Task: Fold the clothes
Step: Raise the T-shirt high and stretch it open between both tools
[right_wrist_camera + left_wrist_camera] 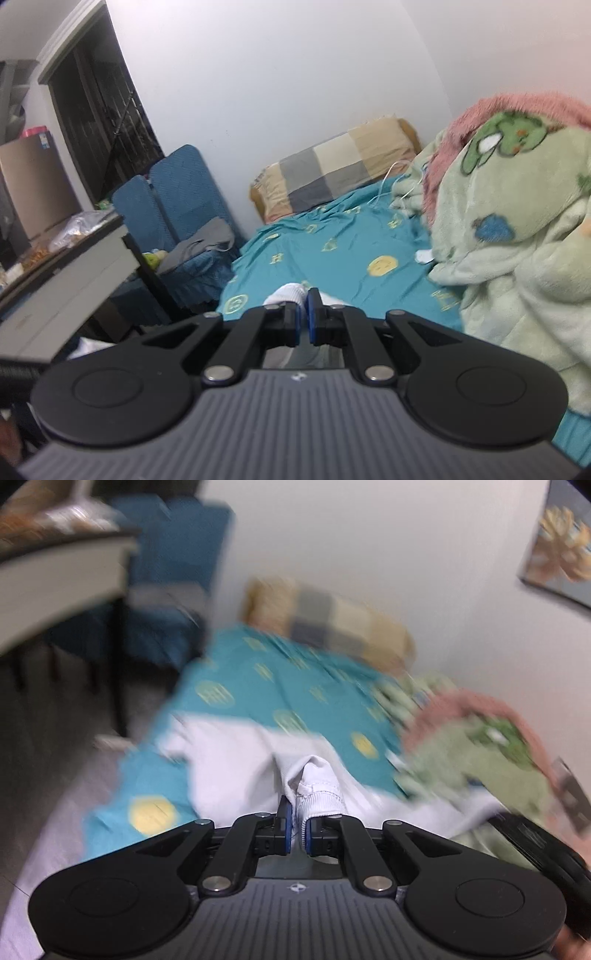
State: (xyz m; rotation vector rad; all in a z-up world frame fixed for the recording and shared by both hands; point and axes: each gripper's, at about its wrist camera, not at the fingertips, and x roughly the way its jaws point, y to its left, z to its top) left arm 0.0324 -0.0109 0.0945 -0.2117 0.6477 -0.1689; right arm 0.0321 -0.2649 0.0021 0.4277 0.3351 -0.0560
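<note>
- The left gripper is clenched on a ribbed edge of the white cloth garment.
- The right gripper pinches another white fold.
- The garment spreads toward 12 o'clock over the teal patterned bedsheet.

White garment, teal yellow-patterned sheet

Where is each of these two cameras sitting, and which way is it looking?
Left wrist: sits on the left gripper, looking along its fingers, shut on a white garment, over the teal bedsheet; the other gripper's black edge shows at right.
Right wrist: sits on the right gripper, shut on white cloth, facing the checked pillow and green blanket.
Shared: bedsheet, pillow, blanket, blue chair.
</note>
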